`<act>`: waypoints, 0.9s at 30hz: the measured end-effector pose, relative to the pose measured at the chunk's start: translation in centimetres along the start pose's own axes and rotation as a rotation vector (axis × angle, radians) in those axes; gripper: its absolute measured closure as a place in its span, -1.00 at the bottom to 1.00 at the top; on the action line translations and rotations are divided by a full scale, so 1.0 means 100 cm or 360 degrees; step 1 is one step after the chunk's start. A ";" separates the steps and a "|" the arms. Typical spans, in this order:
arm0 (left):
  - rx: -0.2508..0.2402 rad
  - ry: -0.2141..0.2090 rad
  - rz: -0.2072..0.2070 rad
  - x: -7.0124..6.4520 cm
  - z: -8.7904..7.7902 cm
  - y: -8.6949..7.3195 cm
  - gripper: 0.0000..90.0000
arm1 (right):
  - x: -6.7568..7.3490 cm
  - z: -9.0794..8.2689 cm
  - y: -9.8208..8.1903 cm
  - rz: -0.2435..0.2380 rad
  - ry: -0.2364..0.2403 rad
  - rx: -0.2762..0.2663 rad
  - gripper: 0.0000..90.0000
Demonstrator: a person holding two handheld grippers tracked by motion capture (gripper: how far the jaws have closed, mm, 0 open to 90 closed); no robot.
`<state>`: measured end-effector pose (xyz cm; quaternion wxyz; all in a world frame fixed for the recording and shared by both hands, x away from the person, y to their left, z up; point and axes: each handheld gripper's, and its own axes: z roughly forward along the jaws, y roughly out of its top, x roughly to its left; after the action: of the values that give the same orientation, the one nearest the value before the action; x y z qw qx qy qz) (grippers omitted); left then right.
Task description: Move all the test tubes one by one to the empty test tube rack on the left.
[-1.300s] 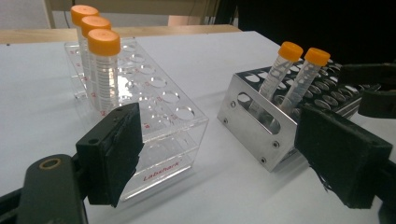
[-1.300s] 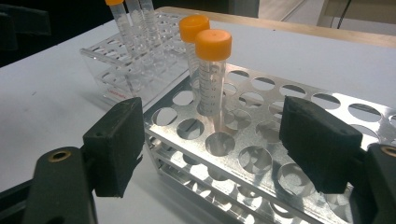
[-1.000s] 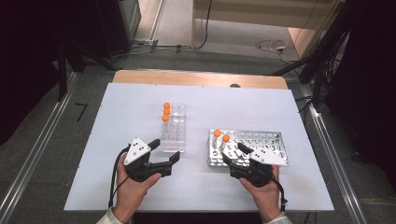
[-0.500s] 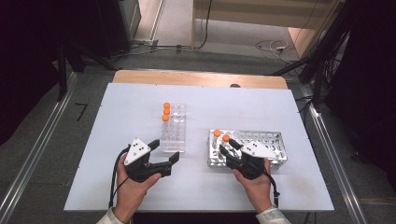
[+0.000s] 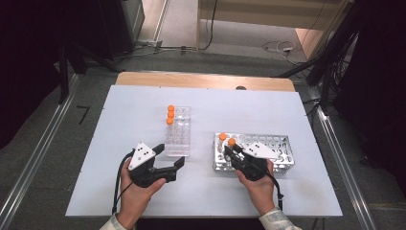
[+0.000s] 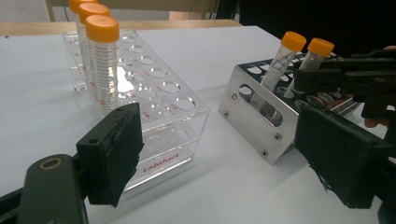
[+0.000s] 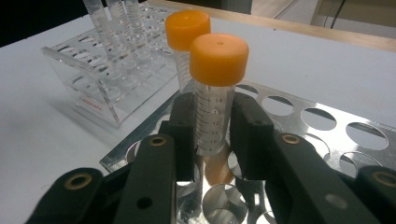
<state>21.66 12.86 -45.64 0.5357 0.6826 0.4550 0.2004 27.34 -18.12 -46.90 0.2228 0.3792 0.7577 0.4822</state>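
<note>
Right gripper: pads clamped, having just finished closing, on the nearer orange-capped tube, gripped on the clear graduated wall below the cap. Tube upright in a hole at the left end of the metal rack, close to the near right of the desk; a second capped tube just behind. Likely light, stiff, smooth plastic, so prone to slip; best taken just under the cap and lifted straight. Left gripper: jaws wide apart, empty, by the clear rack.
</note>
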 end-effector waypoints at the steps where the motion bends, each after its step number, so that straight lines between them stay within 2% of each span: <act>1: 0.0001 -0.0001 -0.0001 0.000 0.000 0.000 -0.65 | 0.000 0.000 0.000 0.0000 0.0003 0.0000 0.58; 14: 0.0033 0.0002 0.0011 0.000 0.002 -0.002 -0.65 | 0.000 -0.008 0.005 0.0009 0.0007 -0.0047 0.59; 27: 0.0027 0.0006 0.0021 -0.001 0.001 -0.002 -0.65 | 0.002 -0.027 0.019 0.0004 -0.0004 -0.0169 0.60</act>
<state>21.65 12.72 -45.80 0.5276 0.6897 0.4531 0.2015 25.99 -18.96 -44.04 0.2429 0.3685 0.7303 0.5214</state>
